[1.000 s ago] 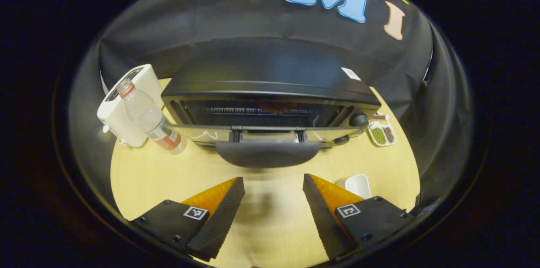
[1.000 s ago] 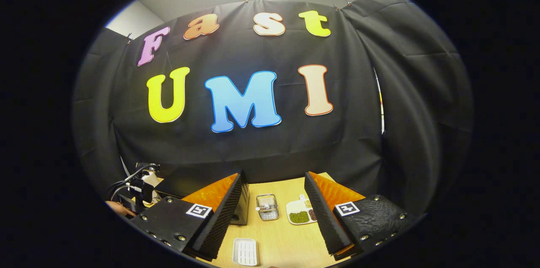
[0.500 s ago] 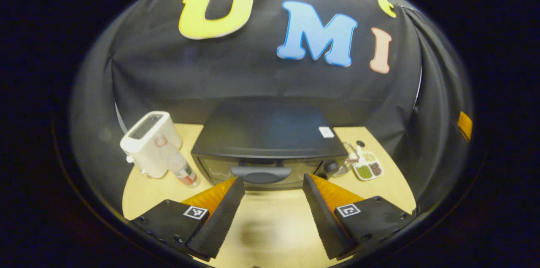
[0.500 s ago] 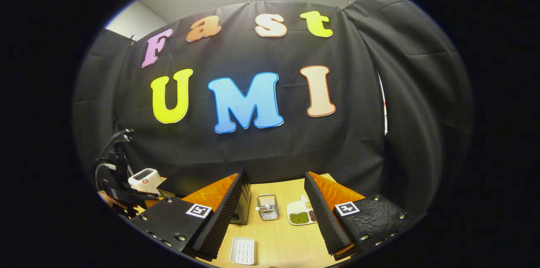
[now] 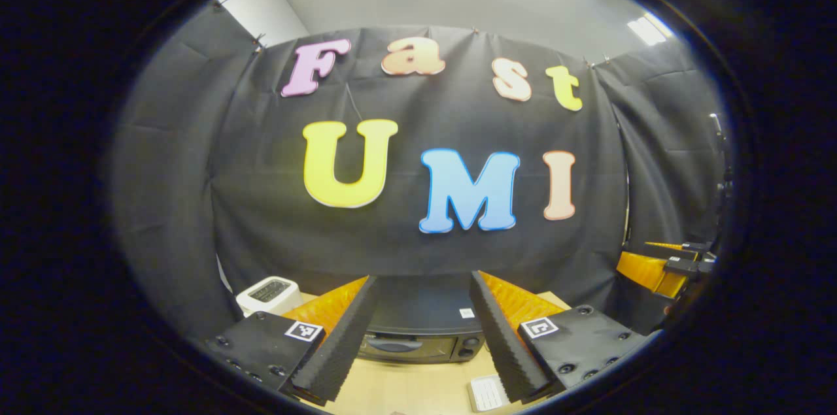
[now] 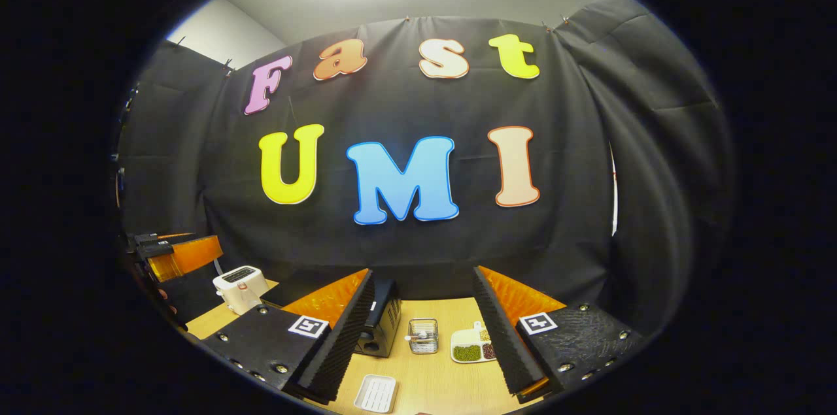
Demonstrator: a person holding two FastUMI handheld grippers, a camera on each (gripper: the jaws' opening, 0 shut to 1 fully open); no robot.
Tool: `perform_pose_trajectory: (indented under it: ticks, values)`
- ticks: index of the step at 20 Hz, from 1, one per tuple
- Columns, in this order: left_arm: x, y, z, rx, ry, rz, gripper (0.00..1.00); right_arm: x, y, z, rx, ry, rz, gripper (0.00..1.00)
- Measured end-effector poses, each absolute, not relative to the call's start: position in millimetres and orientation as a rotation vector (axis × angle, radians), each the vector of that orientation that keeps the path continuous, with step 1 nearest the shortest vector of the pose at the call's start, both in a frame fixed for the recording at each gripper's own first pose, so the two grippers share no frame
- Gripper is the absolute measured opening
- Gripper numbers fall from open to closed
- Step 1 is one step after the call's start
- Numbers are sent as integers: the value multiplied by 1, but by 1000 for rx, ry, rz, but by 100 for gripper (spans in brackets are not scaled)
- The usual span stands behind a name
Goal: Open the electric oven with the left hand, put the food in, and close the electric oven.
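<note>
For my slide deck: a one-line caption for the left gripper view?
Open left claw held back from the closed electric oven on the wooden table.

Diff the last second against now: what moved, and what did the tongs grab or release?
The oven door, hanging open a second ago, is shut now. The left tongs backed away from the oven and tilted up; nothing grabbed or released, and they stayed open and empty. The right tongs barely shifted, open and empty. Toaster, wire basket, bean dish and white tray stayed put.

black oven [image 5: 418, 330], white toaster [image 5: 267, 293], pale wood table [image 6: 431, 379], white ribbed tray [image 6: 375, 393]
</note>
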State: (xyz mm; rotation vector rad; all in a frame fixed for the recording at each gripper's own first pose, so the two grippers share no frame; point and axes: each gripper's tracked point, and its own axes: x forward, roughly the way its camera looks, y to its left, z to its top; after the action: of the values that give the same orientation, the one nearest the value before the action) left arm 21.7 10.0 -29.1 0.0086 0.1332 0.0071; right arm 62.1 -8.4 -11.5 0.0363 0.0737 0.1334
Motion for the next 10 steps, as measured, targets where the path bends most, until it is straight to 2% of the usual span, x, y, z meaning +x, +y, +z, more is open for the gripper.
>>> perform_pose_trajectory:
  ticks: [2, 3, 4, 5, 6, 10]
  values:
    - [14, 8, -15, 24, 104, 6, 97, 56, -8, -5, 42, 67, 136, 91]
    - [11, 8, -11, 22, 96, -3, 97, 54, -6, 1, 45, 56, 135, 91]
    - [10, 6, -8, 16, 88, -14, 91, 52, -5, 7, 44, 43, 127, 91]
    - [10, 6, -5, 12, 88, -23, 91, 50, -4, 11, 43, 35, 116, 90]
    - [10, 7, -5, 10, 94, -31, 98, 47, -3, 13, 42, 38, 110, 91]
    - [6, 8, 0, 11, 91, -63, 98, 41, 7, 21, 49, 35, 99, 90]
